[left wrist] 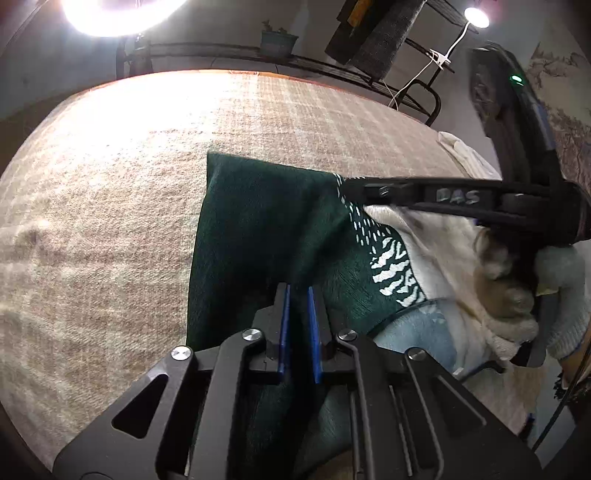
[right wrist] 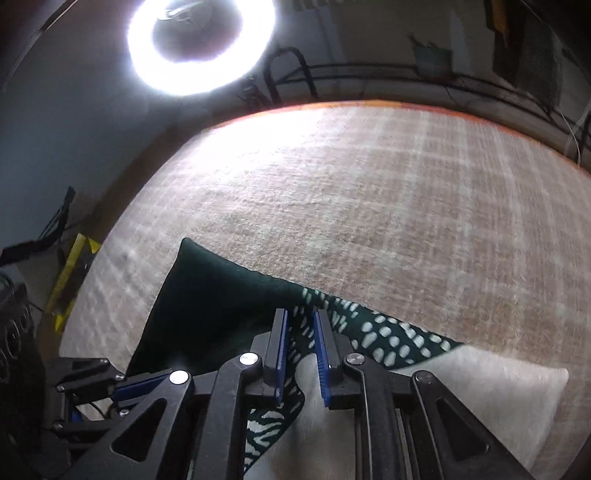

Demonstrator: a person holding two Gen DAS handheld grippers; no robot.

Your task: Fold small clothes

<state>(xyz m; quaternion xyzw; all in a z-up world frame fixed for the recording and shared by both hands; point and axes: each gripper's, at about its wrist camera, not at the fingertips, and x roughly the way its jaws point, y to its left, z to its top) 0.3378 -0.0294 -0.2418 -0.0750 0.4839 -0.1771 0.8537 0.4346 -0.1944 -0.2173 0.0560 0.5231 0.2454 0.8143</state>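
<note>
Left gripper (left wrist: 298, 295), low in the middle of the left wrist view, has its two blue-padded fingers (left wrist: 284, 325) drawn close with a narrow gap between them; dark green cloth lies beneath and around the tips, but whether any of it is pinched I cannot tell. To the left of it spreads the beige checked table cover (left wrist: 110, 221), glaring white at the upper left under a ring light (left wrist: 110, 14); a dark metal rack (left wrist: 221, 51) with a small potted plant (left wrist: 279, 40) runs along the top. The green sweater (left wrist: 266, 229) lies from the frame's centre toward the right, its dark green body giving way to white dashes and zebra-like stripes, then a cream part; a pale blue lining shows at lower right. Further right, the right gripper (left wrist: 347, 186) reaches in from the right edge with its tip at the sweater's patterned band, a gloved hand (left wrist: 557, 295) behind it; how its fingers stand is hidden here.

In the right wrist view, the left gripper (right wrist: 122, 391) sits at lower left; the sweater (right wrist: 207, 302) has one corner pointing up at centre left; the right gripper (right wrist: 300, 317) at bottom centre holds its blue pads (right wrist: 323, 362) slightly apart over the dotted pattern, gripping nothing visible; cream cloth fills the lower right.
</note>
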